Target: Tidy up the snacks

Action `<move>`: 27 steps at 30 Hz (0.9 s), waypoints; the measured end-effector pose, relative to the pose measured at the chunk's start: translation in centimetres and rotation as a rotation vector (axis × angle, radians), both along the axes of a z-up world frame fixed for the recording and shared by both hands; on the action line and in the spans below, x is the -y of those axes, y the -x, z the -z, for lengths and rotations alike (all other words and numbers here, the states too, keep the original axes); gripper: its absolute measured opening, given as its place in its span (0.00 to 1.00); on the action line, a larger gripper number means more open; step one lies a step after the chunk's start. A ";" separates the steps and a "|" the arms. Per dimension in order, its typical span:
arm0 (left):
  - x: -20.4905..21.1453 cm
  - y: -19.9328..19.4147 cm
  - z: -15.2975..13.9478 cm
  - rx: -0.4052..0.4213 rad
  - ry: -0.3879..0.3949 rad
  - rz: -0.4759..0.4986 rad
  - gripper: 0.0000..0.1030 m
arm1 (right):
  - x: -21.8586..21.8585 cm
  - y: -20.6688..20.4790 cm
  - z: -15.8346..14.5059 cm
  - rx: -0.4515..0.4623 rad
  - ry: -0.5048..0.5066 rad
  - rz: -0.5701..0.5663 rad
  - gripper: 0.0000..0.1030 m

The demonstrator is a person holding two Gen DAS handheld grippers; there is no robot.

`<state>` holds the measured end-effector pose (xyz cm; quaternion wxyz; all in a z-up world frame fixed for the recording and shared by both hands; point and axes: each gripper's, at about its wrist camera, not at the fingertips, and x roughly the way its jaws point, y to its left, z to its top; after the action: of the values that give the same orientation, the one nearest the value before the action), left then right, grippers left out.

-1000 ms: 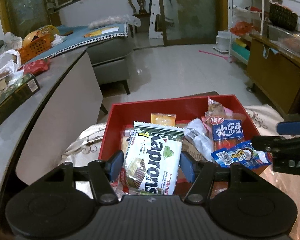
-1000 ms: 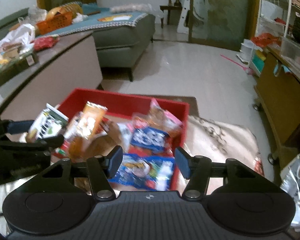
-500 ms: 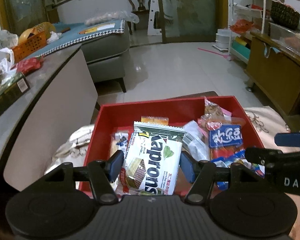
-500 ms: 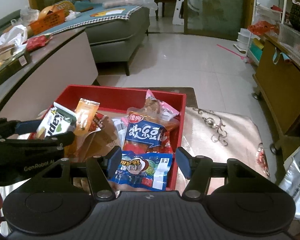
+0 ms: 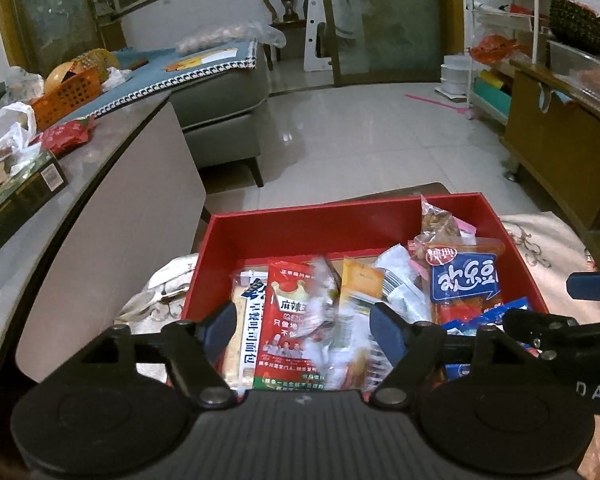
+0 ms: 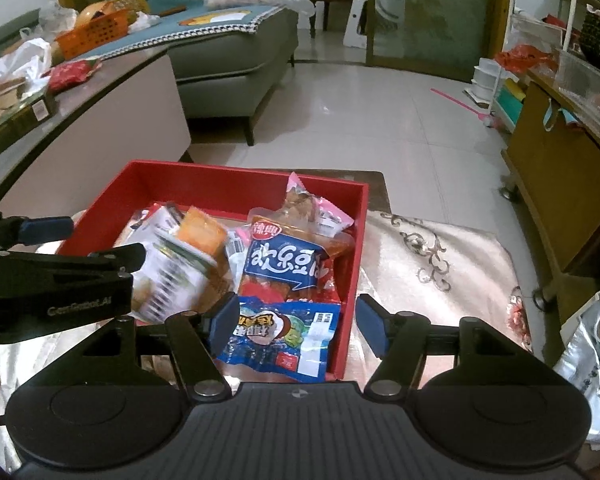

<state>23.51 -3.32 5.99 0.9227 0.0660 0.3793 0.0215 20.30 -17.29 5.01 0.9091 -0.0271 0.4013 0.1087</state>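
Note:
A red box (image 5: 300, 222) (image 6: 236, 184) holds several snack packets. My left gripper (image 5: 302, 328) is open above its near left part; a blurred green-and-white wafer packet (image 6: 168, 276) drops just below its fingers onto a red spicy-snack packet (image 5: 288, 320) and a bread packet (image 5: 246, 320). My right gripper (image 6: 290, 324) is open and empty over a blue packet (image 6: 288, 336) at the box's near right corner. A blue-labelled packet (image 6: 284, 260) lies behind it.
The box sits on a patterned cloth (image 6: 440, 264). A grey counter (image 5: 80, 184) with bags and an orange basket (image 5: 66, 96) runs along the left. A sofa (image 5: 220, 92) is behind, a wooden cabinet (image 5: 560, 152) on the right, and a silver bag (image 6: 592, 364) at the near right.
My left gripper has opened and let go of the green-and-white wafer packet, which falls into the box. My right gripper has drawn back slightly, still open.

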 end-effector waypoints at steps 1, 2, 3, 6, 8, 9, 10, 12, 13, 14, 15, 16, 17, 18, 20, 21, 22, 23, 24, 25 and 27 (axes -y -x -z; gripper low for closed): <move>0.0 0.1 0.0 0.003 -0.004 0.000 0.67 | 0.0 -0.1 0.0 0.000 0.001 0.005 0.70; 0.1 0.1 0.0 0.003 -0.005 -0.001 0.67 | 0.1 -0.2 0.1 0.001 0.005 0.010 0.70; 0.1 0.1 0.0 0.002 -0.004 -0.002 0.67 | 0.2 -0.2 0.1 0.001 0.007 0.014 0.70; 0.1 0.0 0.0 -0.002 -0.006 -0.005 0.68 | 0.1 -0.4 0.4 -0.004 0.016 0.019 0.71; 0.1 0.0 0.1 -0.006 -0.013 -0.011 0.68 | -0.1 -0.6 0.7 -0.007 0.023 0.020 0.71; 0.0 0.0 0.2 -0.008 -0.013 -0.012 0.68 | -0.1 -0.6 0.8 -0.009 0.026 0.022 0.71; 0.0 0.0 0.2 -0.009 -0.012 -0.013 0.68 | -0.1 -0.8 0.9 -0.012 0.026 0.023 0.71; 0.0 0.0 0.2 -0.010 -0.013 -0.014 0.68 | -0.2 -1.0 0.9 -0.010 0.023 0.028 0.71; 0.0 0.0 0.2 -0.012 -0.015 -0.013 0.68 | -0.2 -1.1 1.0 -0.011 0.027 0.028 0.72; 0.0 0.0 0.3 -0.012 -0.017 -0.013 0.69 | -0.3 -1.2 1.1 -0.010 0.032 0.029 0.72; 0.0 0.0 0.3 -0.011 -0.019 -0.015 0.69 | -0.4 -1.2 1.2 -0.010 0.038 0.029 0.72; 0.0 0.0 0.3 -0.011 -0.019 -0.015 0.69 | -0.4 -1.2 1.3 -0.012 0.042 0.027 0.72; 0.0 -0.1 0.3 -0.012 -0.018 -0.017 0.69 | -0.5 -1.2 1.3 -0.014 0.044 0.024 0.72; 0.0 -0.1 0.3 -0.013 -0.017 -0.018 0.69 | -0.5 -1.2 1.3 -0.012 0.048 0.025 0.72; 0.0 -0.1 0.3 -0.014 -0.019 -0.018 0.69 | -0.5 -1.2 1.2 -0.004 0.054 0.030 0.72; 0.1 0.0 0.3 -0.014 -0.021 -0.017 0.69 | -0.4 -1.2 1.1 -0.002 0.054 0.032 0.72; 0.1 0.0 0.3 -0.014 -0.023 -0.018 0.69 | -0.3 -1.3 1.1 0.000 0.052 0.035 0.73; 0.1 0.0 0.3 -0.013 -0.024 -0.018 0.69 | -0.3 -1.3 1.0 0.001 0.051 0.037 0.73; 0.1 0.1 0.4 -0.014 -0.024 -0.018 0.69 | -0.2 -1.4 1.0 0.002 0.052 0.039 0.73; 0.1 0.1 0.4 -0.016 -0.023 -0.018 0.69 | -0.2 -1.4 1.0 0.004 0.054 0.043 0.73; 0.2 0.0 0.4 -0.020 -0.020 -0.018 0.69 | -0.1 -1.4 1.0 0.003 0.053 0.046 0.73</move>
<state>23.47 -3.50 5.59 0.9180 0.0722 0.3886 0.0329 21.74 -17.17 4.03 0.9108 -0.0423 0.4033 0.0771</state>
